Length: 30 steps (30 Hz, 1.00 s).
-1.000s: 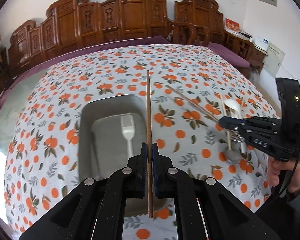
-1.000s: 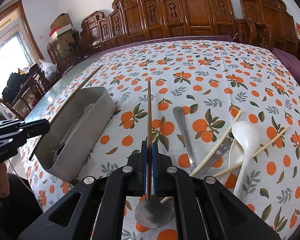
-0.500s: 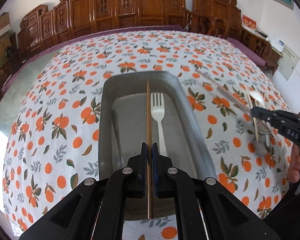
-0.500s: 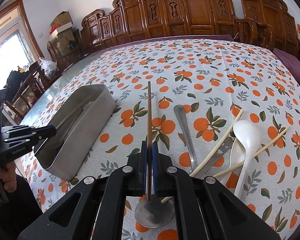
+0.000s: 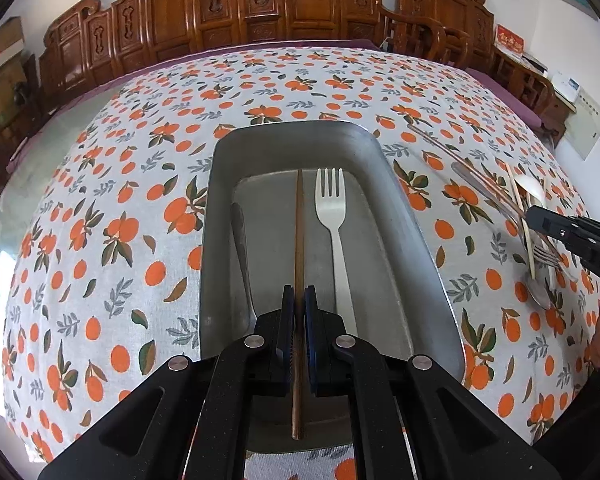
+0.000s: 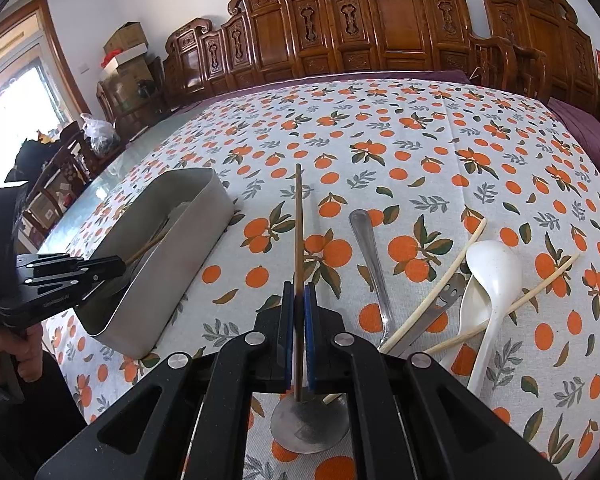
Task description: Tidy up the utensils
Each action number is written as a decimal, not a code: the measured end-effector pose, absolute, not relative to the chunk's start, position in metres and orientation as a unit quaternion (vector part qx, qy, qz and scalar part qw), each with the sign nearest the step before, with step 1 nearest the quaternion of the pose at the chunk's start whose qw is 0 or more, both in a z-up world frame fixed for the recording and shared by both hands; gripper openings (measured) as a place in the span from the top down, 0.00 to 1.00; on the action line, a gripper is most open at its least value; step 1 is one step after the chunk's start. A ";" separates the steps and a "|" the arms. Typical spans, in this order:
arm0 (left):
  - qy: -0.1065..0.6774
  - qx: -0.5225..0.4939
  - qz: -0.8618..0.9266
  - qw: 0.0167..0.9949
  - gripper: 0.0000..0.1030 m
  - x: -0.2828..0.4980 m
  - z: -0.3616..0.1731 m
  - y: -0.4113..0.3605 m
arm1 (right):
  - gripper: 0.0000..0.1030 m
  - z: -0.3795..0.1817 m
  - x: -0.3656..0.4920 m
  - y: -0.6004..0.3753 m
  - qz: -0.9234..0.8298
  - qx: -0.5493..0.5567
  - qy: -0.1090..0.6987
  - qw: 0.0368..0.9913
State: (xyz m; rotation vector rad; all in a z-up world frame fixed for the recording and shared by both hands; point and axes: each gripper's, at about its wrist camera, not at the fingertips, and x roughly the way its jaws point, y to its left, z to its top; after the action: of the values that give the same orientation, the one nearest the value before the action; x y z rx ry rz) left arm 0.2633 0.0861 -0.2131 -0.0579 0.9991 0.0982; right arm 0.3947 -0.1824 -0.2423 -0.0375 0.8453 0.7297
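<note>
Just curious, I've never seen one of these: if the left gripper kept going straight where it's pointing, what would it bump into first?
Probably the floor of the metal tray. The left gripper, shut on a brown chopstick, aims down into it beside the white fork; depth is unclear.

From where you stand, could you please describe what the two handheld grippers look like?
Both are matte black, speckled plastic with angular linkage arms and silver round pivot bolts. The left gripper and right gripper each have narrow finger pads edged in blue. White lettering marks the right gripper's side in the left wrist view. No sleeves are clearly visible.
</note>
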 end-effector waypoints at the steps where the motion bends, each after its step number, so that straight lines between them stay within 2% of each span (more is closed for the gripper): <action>1: 0.477 -0.028 0.048 0.877 0.96 0.263 -0.213 0.086 | 0.94 -0.242 0.394 -0.182 0.347 -0.018 0.400 0.848; 30: 0.401 -0.055 0.031 0.914 0.95 0.240 -0.163 0.109 | 0.94 -0.200 0.347 -0.158 0.359 -0.044 0.355 0.862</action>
State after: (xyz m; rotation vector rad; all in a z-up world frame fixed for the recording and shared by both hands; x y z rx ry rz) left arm 0.2396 0.1090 -0.1631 -0.1139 0.8254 0.0633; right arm 0.3474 -0.1579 -0.2005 -0.0920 0.7453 0.7533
